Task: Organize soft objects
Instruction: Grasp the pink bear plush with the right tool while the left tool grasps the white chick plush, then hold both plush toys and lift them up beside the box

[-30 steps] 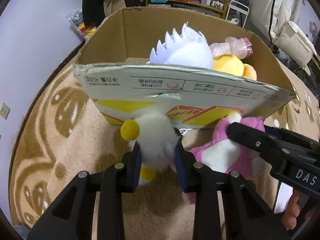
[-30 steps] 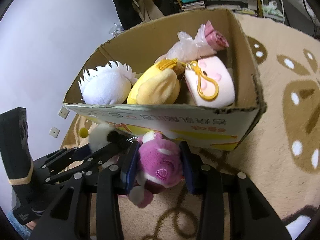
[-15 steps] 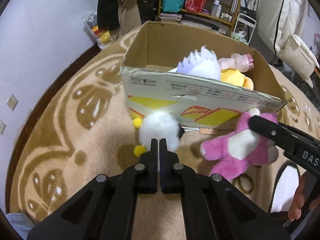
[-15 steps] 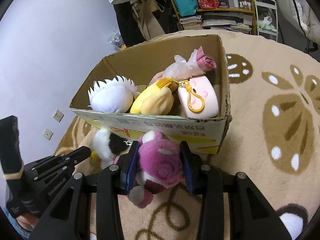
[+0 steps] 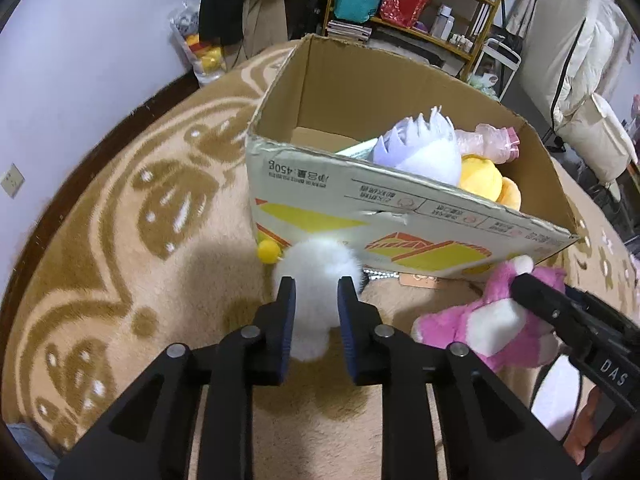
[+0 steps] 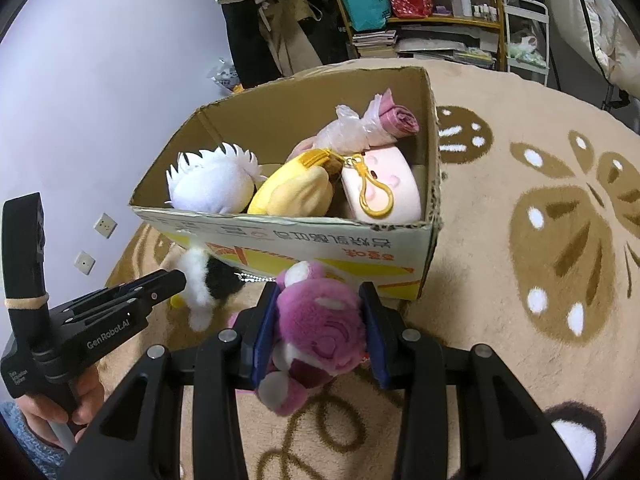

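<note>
My left gripper (image 5: pixel 316 292) is shut on a white fluffy plush (image 5: pixel 314 276) with yellow pompoms, held just in front of the cardboard box (image 5: pixel 384 204). It also shows in the right wrist view (image 6: pixel 200 280). My right gripper (image 6: pixel 320 312) is shut on a pink plush bear (image 6: pixel 320 328), held before the box's front wall (image 6: pixel 320 248). The bear shows at the right in the left wrist view (image 5: pixel 488 320). Inside the box lie a white spiky plush (image 6: pixel 212 188), a yellow plush (image 6: pixel 292 196), a pink round plush (image 6: pixel 384 188) and a bagged pink item (image 6: pixel 368 128).
The box stands on a tan rug (image 6: pixel 540 220) with brown patterns. A shelf with bags and bottles (image 6: pixel 420 8) and hanging clothes (image 6: pixel 272 32) stand behind it. A purple wall (image 6: pixel 100 80) with sockets is on the left.
Both grippers have pulled back and risen from the box. The left gripper, fully shut half a second ago behind the white plush, now grips it again. The right keeps the pink bear.
</note>
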A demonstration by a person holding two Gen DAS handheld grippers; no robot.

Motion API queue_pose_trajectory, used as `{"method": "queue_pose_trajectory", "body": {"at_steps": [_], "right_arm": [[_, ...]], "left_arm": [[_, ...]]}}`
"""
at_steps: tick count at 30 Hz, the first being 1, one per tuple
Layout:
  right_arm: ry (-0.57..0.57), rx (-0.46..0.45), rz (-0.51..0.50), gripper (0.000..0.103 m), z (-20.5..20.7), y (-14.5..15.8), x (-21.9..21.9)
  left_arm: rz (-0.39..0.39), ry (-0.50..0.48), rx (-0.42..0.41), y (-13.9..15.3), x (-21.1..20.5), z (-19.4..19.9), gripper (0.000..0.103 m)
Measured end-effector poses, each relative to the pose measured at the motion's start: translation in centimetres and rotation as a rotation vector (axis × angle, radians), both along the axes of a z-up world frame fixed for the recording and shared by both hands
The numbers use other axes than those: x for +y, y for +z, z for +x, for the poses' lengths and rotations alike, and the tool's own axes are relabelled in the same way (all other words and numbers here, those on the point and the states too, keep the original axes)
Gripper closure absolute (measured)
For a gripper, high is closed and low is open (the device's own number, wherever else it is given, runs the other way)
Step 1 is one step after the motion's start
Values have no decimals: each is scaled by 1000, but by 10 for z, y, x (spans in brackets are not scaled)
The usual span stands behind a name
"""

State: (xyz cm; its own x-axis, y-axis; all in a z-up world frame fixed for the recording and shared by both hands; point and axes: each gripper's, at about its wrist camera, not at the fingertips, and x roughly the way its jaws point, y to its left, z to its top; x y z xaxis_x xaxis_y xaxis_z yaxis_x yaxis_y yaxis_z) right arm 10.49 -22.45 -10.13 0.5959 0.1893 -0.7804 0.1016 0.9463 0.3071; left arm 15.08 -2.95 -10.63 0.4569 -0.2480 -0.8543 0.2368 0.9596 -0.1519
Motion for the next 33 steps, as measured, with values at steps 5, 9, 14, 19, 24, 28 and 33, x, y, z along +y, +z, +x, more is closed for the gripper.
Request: {"method": "queue_pose_trajectory", "body": {"at_steps": [5,9,14,19,24,28,33], "right_arm": [[4,16,5,61,5,-6,-1],[7,23,18,61,8,-9,-2],[3,31,25,61,10,-13,-3],[-1,34,27,61,13,-14,-5],[5,34,11,61,13,-13,-5],[1,19,1,61,10,-7,-5],[-9,-17,-21,61,-1,7,-7]], "left_arm": [[21,11,-30,2,-1,0,45],[39,2,-16,-3,-7,8,37],[72,-20,32,-17,-17,16,34],[77,-35,66,-32,-23,19,35],[88,-47,56,-40,-26,19,62],[75,-77,42,-38,-29,16,67],[65,-68,31,-32,-26,6,68]]}}
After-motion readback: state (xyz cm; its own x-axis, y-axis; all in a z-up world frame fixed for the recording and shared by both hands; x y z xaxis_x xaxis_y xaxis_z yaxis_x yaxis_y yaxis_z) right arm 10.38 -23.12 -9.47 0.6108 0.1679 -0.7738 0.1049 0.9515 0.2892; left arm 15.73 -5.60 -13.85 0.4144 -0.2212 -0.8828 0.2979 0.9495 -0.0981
